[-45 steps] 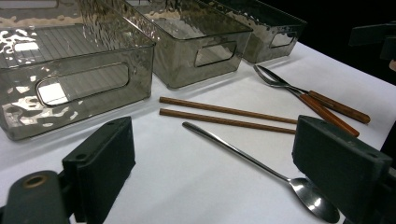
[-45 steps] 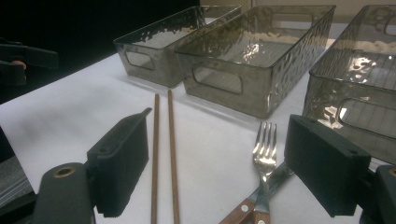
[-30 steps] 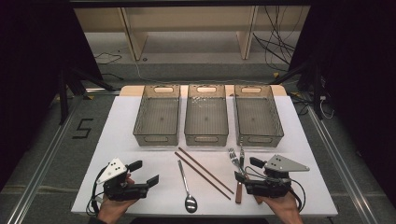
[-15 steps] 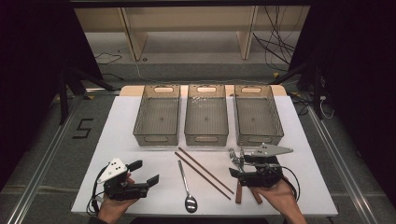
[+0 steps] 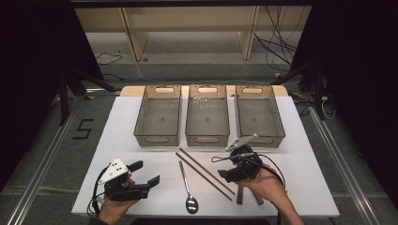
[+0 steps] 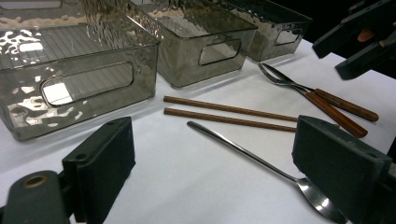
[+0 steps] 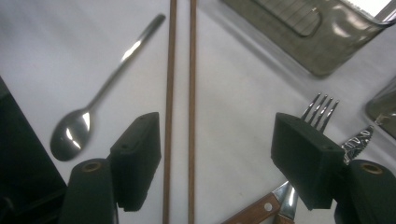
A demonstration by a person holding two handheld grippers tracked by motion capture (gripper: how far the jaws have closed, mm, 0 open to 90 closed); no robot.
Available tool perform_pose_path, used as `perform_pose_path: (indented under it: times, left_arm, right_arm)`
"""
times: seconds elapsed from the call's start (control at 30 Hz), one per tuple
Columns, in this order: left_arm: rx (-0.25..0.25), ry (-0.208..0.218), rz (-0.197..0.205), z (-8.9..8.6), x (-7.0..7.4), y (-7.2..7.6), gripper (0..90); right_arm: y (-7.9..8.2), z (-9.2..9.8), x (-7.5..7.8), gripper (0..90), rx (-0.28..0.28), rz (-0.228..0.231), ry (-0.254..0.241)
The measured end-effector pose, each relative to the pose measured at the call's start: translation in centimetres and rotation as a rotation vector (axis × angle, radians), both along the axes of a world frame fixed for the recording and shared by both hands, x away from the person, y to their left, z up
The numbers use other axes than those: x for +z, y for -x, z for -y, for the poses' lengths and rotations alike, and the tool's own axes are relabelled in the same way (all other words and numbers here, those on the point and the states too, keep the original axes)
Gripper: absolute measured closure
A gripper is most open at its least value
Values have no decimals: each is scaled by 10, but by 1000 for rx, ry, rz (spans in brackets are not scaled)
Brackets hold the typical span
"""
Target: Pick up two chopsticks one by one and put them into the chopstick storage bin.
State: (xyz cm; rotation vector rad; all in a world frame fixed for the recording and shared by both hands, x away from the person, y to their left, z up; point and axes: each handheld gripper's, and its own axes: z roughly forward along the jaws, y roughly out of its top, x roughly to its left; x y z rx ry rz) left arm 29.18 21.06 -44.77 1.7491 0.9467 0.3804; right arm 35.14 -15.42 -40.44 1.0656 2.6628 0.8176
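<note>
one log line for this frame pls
right gripper: jaws closing, open over chopsticks, nothing gripped | left gripper: open, idle | spoon, three bins: untouched

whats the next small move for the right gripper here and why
Probably lower the right gripper and close it on the two chopsticks. Its jaws, which have just been closing, straddle both sticks but stand apart from them, with nothing gripped, and the three bins beyond are empty.

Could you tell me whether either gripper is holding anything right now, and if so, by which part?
Nothing is held. The right gripper hangs open above the pair of chopsticks, pads clear of them, and the left gripper is open over bare table.
</note>
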Motion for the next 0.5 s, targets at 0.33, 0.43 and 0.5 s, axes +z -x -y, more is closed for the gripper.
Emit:
perform_pose_path:
  times: [0.33,0.43,0.5]
  left_arm:
    - [-1,5,-1,0,0,0,127]
    - [-1,5,-2,-1,0,-1,127]
    - [-1,7,-1,-1,0,-1,127]
  right_arm:
    - [-16,-27,-16,442,46,-83,126]
    - [-21,-33,-23,468,58,-119,157]
    - [-23,-35,-27,491,58,-140,169]
